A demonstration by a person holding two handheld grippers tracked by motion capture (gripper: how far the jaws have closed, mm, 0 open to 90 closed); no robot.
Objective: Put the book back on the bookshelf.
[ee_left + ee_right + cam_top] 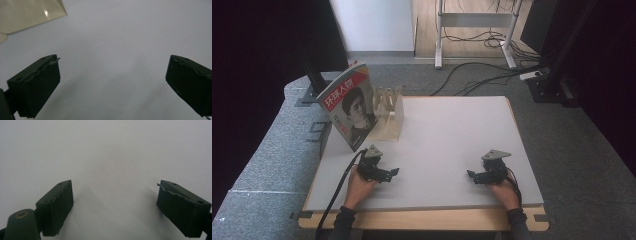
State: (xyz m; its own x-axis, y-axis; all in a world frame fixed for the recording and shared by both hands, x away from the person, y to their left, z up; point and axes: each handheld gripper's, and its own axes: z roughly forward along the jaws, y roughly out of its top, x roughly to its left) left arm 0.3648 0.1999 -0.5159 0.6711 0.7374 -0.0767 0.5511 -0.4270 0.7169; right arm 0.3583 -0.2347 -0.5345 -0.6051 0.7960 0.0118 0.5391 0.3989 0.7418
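A magazine [348, 105] with a red cover and a portrait stands tilted against a pale wooden slotted rack [389, 116] at the table's back left. My left gripper [395, 171] rests low on the white tabletop [452, 135] in front of the magazine, jaws wide apart with nothing between them [113, 75]. A corner of the rack's base [30, 15] lies ahead of it. My right gripper [470, 174] sits near the front right of the table, pointing inward. It too is open over bare tabletop [115, 197].
The table has a wooden front edge [422, 219] and stands on grey carpet. Behind it are a white desk frame [474, 30] and loose cables [482, 75] on the floor. Dark curtains hang at both sides.
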